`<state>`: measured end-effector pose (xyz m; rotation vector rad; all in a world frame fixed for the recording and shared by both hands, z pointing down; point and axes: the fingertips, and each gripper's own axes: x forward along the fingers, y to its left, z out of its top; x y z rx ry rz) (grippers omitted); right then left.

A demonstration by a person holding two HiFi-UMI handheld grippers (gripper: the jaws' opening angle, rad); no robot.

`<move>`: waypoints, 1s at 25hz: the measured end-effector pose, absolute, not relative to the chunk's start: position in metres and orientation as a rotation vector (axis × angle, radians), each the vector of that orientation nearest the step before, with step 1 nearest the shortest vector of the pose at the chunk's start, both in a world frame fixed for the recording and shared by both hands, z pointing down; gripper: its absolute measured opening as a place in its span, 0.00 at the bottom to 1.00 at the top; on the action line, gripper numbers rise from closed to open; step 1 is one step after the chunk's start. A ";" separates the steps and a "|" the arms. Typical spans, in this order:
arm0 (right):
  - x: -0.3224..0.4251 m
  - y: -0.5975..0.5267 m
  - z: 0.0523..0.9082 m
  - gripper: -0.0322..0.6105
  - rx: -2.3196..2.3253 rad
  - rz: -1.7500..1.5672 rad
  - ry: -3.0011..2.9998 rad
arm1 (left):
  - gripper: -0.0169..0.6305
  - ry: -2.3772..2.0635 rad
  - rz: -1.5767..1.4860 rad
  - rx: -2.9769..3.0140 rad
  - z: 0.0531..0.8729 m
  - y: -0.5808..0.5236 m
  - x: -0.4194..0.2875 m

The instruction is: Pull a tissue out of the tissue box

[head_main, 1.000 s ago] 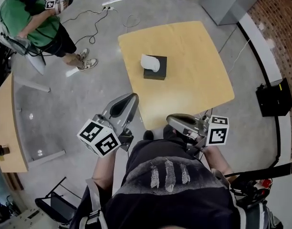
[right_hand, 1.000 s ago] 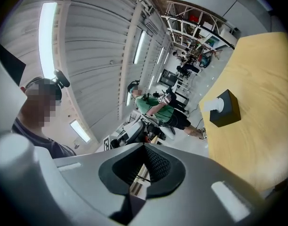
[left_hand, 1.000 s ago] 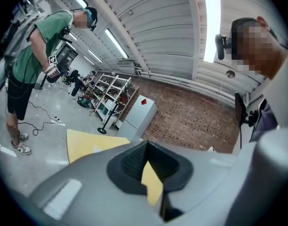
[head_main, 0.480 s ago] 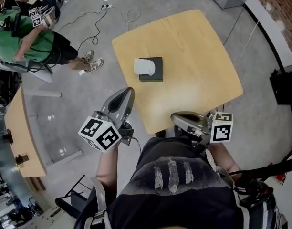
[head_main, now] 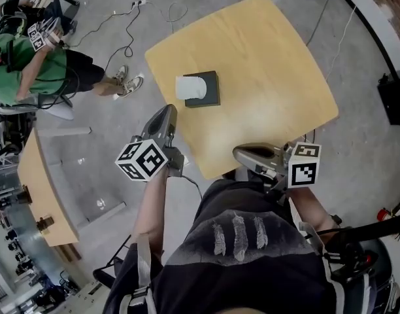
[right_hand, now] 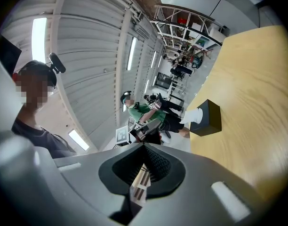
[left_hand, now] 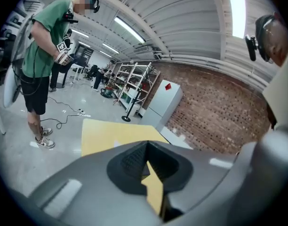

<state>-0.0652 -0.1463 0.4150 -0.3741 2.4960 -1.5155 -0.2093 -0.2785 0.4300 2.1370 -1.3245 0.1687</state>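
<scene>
The tissue box (head_main: 208, 91) is sitting flat on the yellow wooden table (head_main: 272, 77). In the head view it is lying in the left part of the top, near the left edge. It is a low, black, roughly square box with plain dark sides. A white tissue (head_main: 187, 87) is standing up out of the top opening and is leaning over the left side of the box. The tissue is crumpled into a soft fold and is covering part of the lid. In the right gripper view the box is showing as a dark block on the wood, with the tissue projecting from the side nearer the floor.

The left gripper (head_main: 166, 113) is showing just beside the table's left edge and is pointing toward the box, apart from it. Its own view is showing both jaws pressed together with nothing between them. The right gripper (head_main: 239, 153) is lying at the table's near edge, well apart from the box. Its jaws are likewise pressed together and are pinching nothing. Neither gripper is touching the box or the tissue.

A person in a green shirt (head_main: 23, 61) is standing on the grey floor (head_main: 108, 169) to the left of the table. Cables (head_main: 131, 18) are trailing across the floor nearby.
</scene>
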 end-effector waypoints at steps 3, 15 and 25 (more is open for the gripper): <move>-0.065 -0.148 0.416 0.05 -0.391 -1.511 2.505 | 0.03 -1.338 0.211 2.113 0.442 -0.286 -0.215; -0.060 -0.151 0.424 0.05 -0.477 -1.497 2.557 | 0.32 -1.316 0.271 1.996 0.489 -0.308 -0.225; -0.061 -0.148 0.430 0.05 -0.486 -1.508 2.584 | 0.51 -1.247 0.257 1.853 0.530 -0.336 -0.221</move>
